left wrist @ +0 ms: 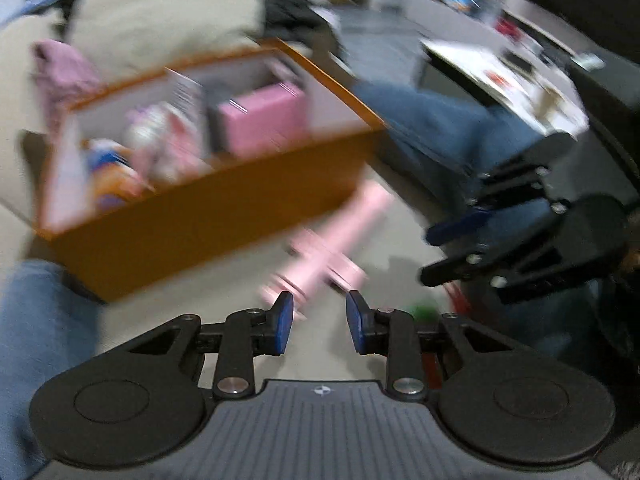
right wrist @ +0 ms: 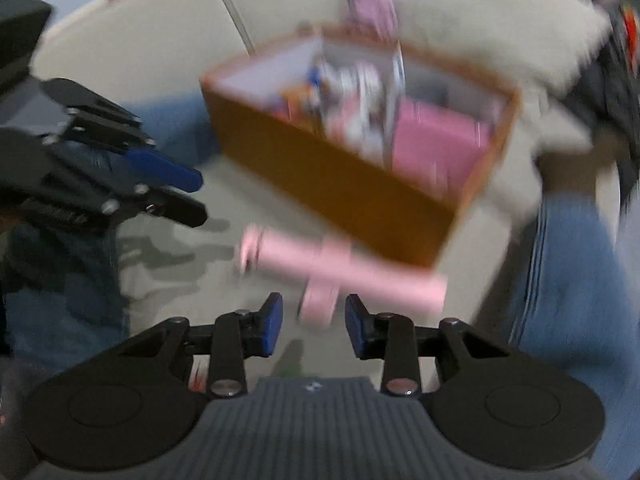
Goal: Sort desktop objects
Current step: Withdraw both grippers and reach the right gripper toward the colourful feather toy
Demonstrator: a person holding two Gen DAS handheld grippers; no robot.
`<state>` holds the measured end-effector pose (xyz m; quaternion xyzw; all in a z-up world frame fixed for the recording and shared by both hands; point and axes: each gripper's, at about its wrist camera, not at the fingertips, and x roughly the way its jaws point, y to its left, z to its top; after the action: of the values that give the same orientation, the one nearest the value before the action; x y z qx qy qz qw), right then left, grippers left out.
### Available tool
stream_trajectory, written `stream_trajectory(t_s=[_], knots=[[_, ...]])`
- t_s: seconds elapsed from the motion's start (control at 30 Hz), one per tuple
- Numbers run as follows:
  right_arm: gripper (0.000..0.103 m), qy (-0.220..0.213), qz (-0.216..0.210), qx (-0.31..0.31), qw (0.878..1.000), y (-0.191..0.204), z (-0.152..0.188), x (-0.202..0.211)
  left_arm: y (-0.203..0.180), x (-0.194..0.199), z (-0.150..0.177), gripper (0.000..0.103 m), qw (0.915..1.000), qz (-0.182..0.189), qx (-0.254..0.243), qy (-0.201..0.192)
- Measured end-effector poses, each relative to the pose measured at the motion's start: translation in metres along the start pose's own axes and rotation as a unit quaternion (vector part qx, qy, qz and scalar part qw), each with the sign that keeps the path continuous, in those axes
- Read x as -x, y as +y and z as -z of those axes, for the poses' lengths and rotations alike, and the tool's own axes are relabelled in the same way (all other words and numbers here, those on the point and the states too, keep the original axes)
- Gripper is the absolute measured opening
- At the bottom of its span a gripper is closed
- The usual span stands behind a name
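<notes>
Both views are motion-blurred. An orange box (left wrist: 208,208) with white inner walls sits on a beige cushion; it holds a pink block (left wrist: 264,120) and several mixed items. A long pink T-shaped object (left wrist: 340,244) lies on the cushion in front of the box. My left gripper (left wrist: 320,322) is open and empty just short of its near end. In the right wrist view the box (right wrist: 340,184) is ahead, with the pink object (right wrist: 340,268) below it. My right gripper (right wrist: 314,322) is open and empty, close to the object's short stem. Each gripper shows in the other's view: the right (left wrist: 456,252), the left (right wrist: 192,192).
Beige sofa cushions (right wrist: 140,60) rise behind the box, with a pink cloth (left wrist: 60,68) on them. A person's blue-jeaned legs (left wrist: 440,120) flank the cushion. A white desk (left wrist: 500,76) with small items stands at the far right. Something green (left wrist: 424,312) lies near the left gripper.
</notes>
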<state>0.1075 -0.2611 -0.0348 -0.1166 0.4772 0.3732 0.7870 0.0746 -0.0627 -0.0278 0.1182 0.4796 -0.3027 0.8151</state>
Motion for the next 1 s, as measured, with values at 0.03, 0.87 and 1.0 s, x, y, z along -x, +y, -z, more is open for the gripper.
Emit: stream_trajectory(t_s=[0.03,0.87,1.0], knots=[[0.038,0.014,-0.010,-0.016,1.000,0.001,0.009,-0.002,-0.008,-0.007,0.006,0.034,0.9997,0.016,-0.008,0.015],[0.037,-0.047,0.086,-0.101,0.990,0.011,0.053,0.005,-0.064,-0.094,0.045,0.006,0.9904,0.082,0.032,0.107],[0.037,-0.055,0.094,-0.098,0.989,0.010,0.051,0.006,-0.048,-0.069,0.045,0.004,0.9918,0.085,0.070,0.066]])
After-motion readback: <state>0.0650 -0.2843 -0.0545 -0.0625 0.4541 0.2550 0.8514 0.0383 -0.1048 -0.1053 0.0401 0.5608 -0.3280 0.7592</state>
